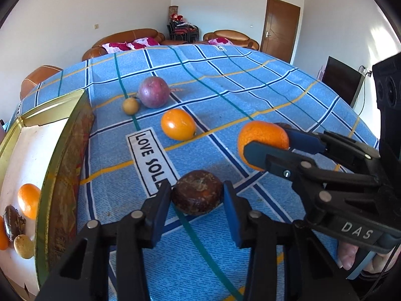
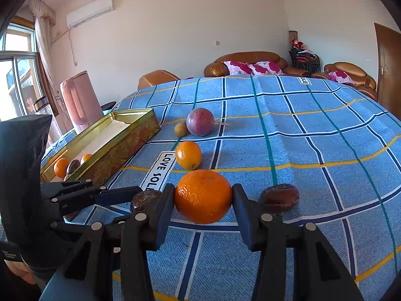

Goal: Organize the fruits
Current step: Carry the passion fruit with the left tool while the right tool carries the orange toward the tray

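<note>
Left claw (image 1: pixel 198 195), angled downward, has its blue pads against both sides of a dark brown wrinkled fruit (image 1: pixel 197 195) resting on the blue checked cloth (image 1: pixel 250 95) over the surface. Right claw (image 2: pixel 203 197), likewise tilted down, grips a dimpled orange mandarin (image 2: pixel 203 196) just right of that fruit. Beyond the mandarin lie a smooth orange fruit (image 2: pixel 188 155), a purple round fruit (image 2: pixel 200 121) and a small tan fruit (image 2: pixel 181 129). Left of it stands the gold tin (image 2: pixel 130 145), holding more fruit.

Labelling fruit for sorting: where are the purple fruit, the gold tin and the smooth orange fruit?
purple fruit (image 1: pixel 153 92), left wrist view, centre of its skin
gold tin (image 2: pixel 130 148), right wrist view, patterned side wall
smooth orange fruit (image 2: pixel 188 155), right wrist view, middle
</note>
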The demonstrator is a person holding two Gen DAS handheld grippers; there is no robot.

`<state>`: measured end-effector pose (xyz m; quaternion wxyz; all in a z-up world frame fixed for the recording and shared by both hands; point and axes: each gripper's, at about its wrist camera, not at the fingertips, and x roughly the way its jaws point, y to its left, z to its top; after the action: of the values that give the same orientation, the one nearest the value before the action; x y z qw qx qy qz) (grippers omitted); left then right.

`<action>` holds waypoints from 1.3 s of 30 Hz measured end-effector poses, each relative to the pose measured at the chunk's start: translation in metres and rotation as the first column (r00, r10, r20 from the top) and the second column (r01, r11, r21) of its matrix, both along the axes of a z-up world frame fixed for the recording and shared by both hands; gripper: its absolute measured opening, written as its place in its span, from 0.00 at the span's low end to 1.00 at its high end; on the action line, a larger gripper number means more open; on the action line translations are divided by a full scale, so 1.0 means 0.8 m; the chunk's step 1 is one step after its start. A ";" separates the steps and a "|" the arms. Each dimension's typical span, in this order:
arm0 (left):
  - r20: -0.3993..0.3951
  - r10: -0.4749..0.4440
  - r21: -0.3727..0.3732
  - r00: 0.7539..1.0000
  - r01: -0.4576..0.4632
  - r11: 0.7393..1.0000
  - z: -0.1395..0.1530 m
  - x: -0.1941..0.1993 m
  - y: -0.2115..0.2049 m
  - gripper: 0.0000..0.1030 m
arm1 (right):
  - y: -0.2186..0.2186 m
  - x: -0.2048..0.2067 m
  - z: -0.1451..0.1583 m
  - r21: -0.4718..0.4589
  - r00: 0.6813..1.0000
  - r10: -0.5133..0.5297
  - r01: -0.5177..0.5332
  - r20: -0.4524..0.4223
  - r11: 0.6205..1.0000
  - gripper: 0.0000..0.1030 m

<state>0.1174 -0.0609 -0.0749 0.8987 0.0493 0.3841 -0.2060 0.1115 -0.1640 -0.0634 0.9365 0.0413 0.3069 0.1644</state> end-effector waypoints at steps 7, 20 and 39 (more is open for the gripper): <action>0.064 0.024 -0.034 0.998 -0.021 0.999 0.010 -0.010 0.009 0.42 | -0.001 -0.010 0.004 0.011 0.999 0.018 -0.018 0.051 1.000 0.47; 0.160 0.089 -0.058 0.983 -0.080 0.995 0.023 -0.024 0.021 0.42 | -0.001 -0.022 0.010 0.008 0.993 0.022 -0.023 0.114 1.000 0.47; 0.270 0.135 -0.062 0.953 -0.123 0.990 0.033 -0.044 0.025 0.42 | 0.003 -0.043 0.015 -0.016 0.975 0.040 -0.038 0.218 0.999 0.47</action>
<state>0.0821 -0.0411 -0.0483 0.9556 0.0320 0.2538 -0.1465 0.0769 -0.1618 -0.0513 0.9614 0.0114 0.2041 0.1844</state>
